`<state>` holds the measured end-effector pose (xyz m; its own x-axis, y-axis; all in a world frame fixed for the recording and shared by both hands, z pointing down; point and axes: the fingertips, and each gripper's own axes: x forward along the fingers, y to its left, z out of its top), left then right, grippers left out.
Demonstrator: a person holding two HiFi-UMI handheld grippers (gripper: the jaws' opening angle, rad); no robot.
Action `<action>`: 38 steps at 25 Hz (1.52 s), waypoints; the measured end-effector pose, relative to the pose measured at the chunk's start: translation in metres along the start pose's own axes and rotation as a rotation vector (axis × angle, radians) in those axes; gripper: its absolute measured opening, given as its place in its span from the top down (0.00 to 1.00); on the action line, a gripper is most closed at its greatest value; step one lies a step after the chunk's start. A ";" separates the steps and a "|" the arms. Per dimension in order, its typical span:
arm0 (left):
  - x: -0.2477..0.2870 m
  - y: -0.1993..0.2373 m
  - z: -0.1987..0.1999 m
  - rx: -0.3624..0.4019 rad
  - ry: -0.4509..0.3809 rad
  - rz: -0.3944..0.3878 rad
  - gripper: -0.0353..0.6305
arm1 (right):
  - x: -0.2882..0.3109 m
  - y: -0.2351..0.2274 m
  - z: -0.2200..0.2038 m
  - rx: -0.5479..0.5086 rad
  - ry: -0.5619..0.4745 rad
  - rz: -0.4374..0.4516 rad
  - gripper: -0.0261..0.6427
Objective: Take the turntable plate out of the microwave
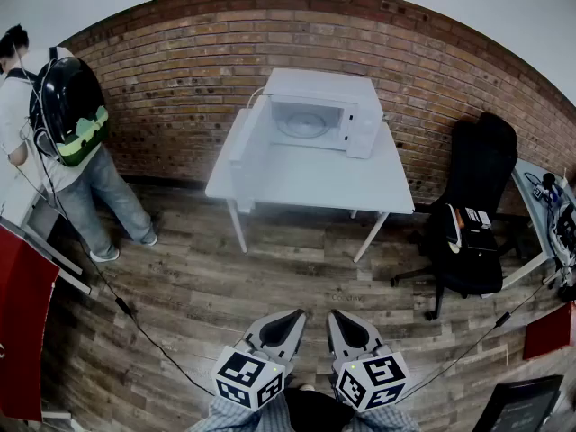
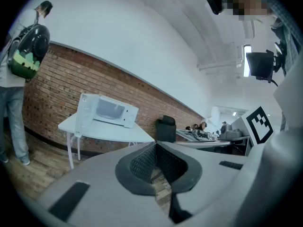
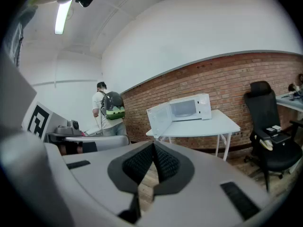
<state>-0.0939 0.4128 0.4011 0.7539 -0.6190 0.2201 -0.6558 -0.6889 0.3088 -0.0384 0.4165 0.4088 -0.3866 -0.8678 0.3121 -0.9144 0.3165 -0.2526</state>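
A red brick wall [image 1: 180,97] runs behind everything, above a grey-brown wooden plank floor [image 1: 270,286]. A white square desk [image 1: 315,183] stands against the wall. A person with a black backpack [image 1: 63,133] stands off its left edge, and a black office chair [image 1: 477,196] sits off its right edge. A white microwave [image 1: 317,88] rests along the desk's back edge with its door [image 1: 250,147] swung wide open to the left. The left gripper [image 1: 297,318] and right gripper [image 1: 331,318] hang side by side over the floor, well apart from the desk's front edge, both clenched on nothing. The round glass turntable plate [image 1: 301,124] lies inside the microwave.
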 end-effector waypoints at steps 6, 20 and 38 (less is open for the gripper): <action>0.003 -0.003 0.003 -0.001 -0.002 0.002 0.93 | -0.001 -0.002 0.002 -0.001 0.002 0.009 0.94; 0.009 -0.009 -0.002 -0.011 0.009 -0.002 0.93 | -0.005 -0.006 -0.002 0.004 0.008 0.011 0.94; 0.025 -0.042 -0.004 0.005 -0.021 0.053 0.93 | -0.030 -0.043 0.001 -0.033 0.000 0.040 0.94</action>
<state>-0.0474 0.4275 0.3970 0.7173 -0.6624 0.2161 -0.6948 -0.6569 0.2928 0.0126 0.4282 0.4092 -0.4229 -0.8541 0.3027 -0.9017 0.3633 -0.2346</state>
